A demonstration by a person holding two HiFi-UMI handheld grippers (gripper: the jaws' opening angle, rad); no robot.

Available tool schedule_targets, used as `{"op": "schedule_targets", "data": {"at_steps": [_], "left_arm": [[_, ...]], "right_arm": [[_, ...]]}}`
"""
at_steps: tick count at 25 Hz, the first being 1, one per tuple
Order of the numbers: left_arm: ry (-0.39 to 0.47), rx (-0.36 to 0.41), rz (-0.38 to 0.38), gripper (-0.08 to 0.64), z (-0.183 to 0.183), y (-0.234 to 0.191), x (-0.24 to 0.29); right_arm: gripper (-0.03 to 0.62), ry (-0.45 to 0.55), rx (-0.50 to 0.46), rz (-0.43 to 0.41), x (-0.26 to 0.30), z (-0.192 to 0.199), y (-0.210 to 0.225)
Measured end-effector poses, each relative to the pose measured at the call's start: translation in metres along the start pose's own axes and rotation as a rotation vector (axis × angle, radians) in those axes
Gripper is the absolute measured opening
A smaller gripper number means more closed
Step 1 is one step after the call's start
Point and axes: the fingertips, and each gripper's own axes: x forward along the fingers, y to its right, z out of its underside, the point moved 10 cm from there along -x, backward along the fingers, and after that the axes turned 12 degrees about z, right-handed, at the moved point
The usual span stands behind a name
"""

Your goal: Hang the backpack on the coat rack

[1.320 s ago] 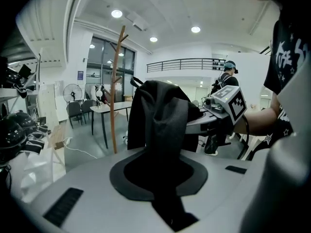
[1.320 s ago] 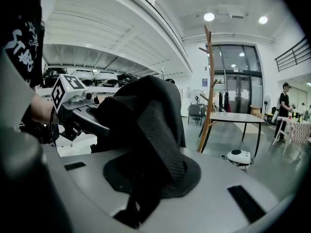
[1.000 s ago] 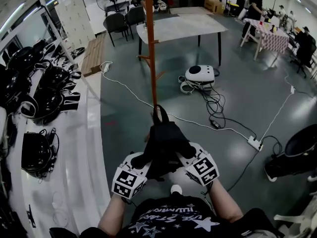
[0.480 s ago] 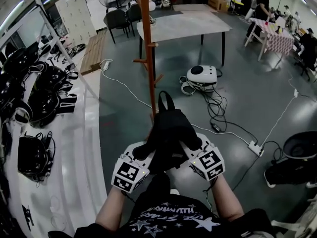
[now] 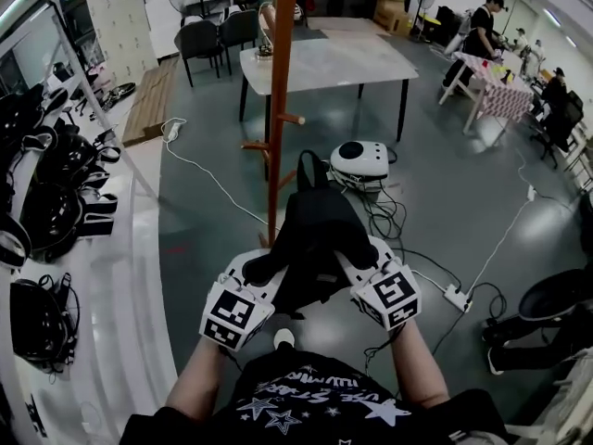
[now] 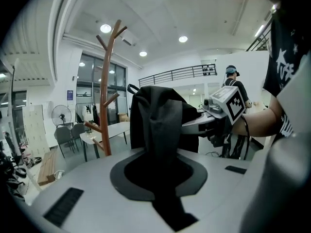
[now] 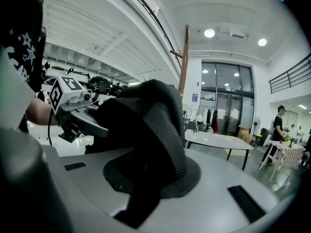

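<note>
Carrying step: left gripper (image 5: pixel 262 269) and right gripper (image 5: pixel 358 263) clamp the backpack (image 5: pixel 315 235) near the coat rack (image 5: pixel 280 82); next, raise its loop (image 5: pixel 310 168) onto a peg (image 5: pixel 295 119)

The grey floor (image 5: pixel 213 221) is carrying the wooden coat rack (image 5: pixel 277 137), a rounded white device (image 5: pixel 359 159) with black cables (image 5: pixel 380 216) lying beside it, and a power strip (image 5: pixel 454 297). A white cord (image 5: pixel 199 168) is trailing across it towards the rack's foot. At the left, a long white tabletop (image 5: pixel 120 286) is bearing black headgear (image 5: pixel 46 216).

Black T-shirt (image 5: pixel 315 401), white stars and lettering, short sleeves — white left gripper (image 5: pixel 262 269) and right gripper (image 5: pixel 359 260), black-and-white square marker cube on each.
</note>
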Motion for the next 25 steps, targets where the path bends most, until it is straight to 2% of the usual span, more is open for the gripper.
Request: {"op": "schedule_targets", "data": {"at_steps": [7,12,20,25], "left_arm": [[0.056,0.059,0.011,0.071,-0.013,-0.066,0.02],[0.072,0.084,0.024,0.071,-0.018,-0.097,0.028],[0.06,0.056,0.018,0.071,-0.022,-0.102,0.039],[0.049,0.031,-0.017,0.071,-0.024,-0.096,0.046]], "right_arm": [[0.071,0.022,-0.015,0.052,0.056,-0.025,0.022],[0.071,0.028,-0.015,0.088,0.083,-0.03,0.03],[0.071,0.018,-0.008,0.078,0.093,-0.027,0.041],[0.071,0.026,-0.005,0.032,0.097,-0.023,0.053]]}}
